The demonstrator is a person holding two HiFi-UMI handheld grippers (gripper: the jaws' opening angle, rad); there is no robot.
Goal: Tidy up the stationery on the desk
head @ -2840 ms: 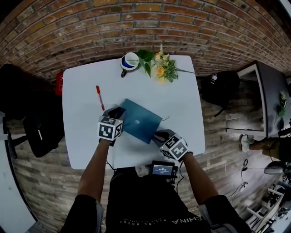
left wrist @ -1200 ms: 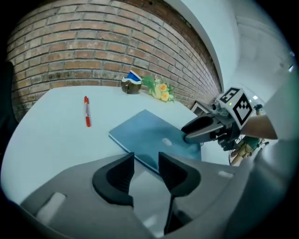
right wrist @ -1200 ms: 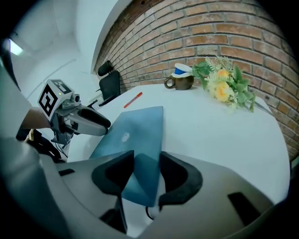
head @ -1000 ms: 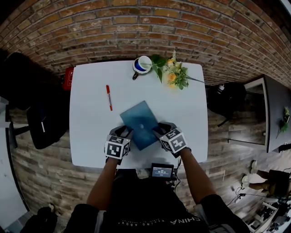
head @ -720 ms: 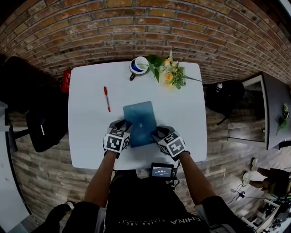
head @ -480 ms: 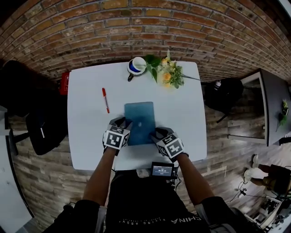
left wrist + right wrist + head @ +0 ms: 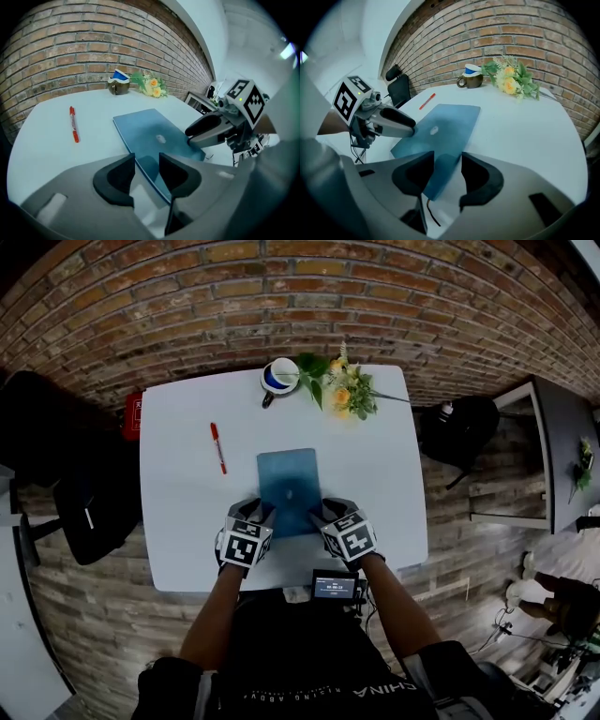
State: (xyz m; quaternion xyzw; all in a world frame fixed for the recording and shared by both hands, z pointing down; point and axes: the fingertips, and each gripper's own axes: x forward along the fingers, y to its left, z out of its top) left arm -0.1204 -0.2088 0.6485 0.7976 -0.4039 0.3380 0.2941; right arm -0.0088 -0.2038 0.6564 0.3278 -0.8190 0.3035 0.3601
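Note:
A thin blue notebook (image 7: 289, 482) lies squarely in the middle of the white desk (image 7: 375, 474). My left gripper (image 7: 261, 514) sits at its near left corner and my right gripper (image 7: 323, 514) at its near right corner. In the left gripper view the notebook (image 7: 150, 131) has its left edge running between the narrowly spaced jaws of that gripper (image 7: 146, 171). The right gripper view shows the notebook (image 7: 450, 122) tapering into the jaws of that gripper (image 7: 447, 171). A red pen (image 7: 217, 446) lies alone to the left.
A blue and white mug (image 7: 277, 377) and a bunch of flowers (image 7: 337, 388) stand at the far edge. A red object (image 7: 130, 415) sits off the desk's left side, by a black chair (image 7: 56, 465). A small screen device (image 7: 336, 585) hangs at the near edge.
The notebook has turned from a slanted lie to square with the desk. Both grippers shifted with it and now sit side by side at its near corners.

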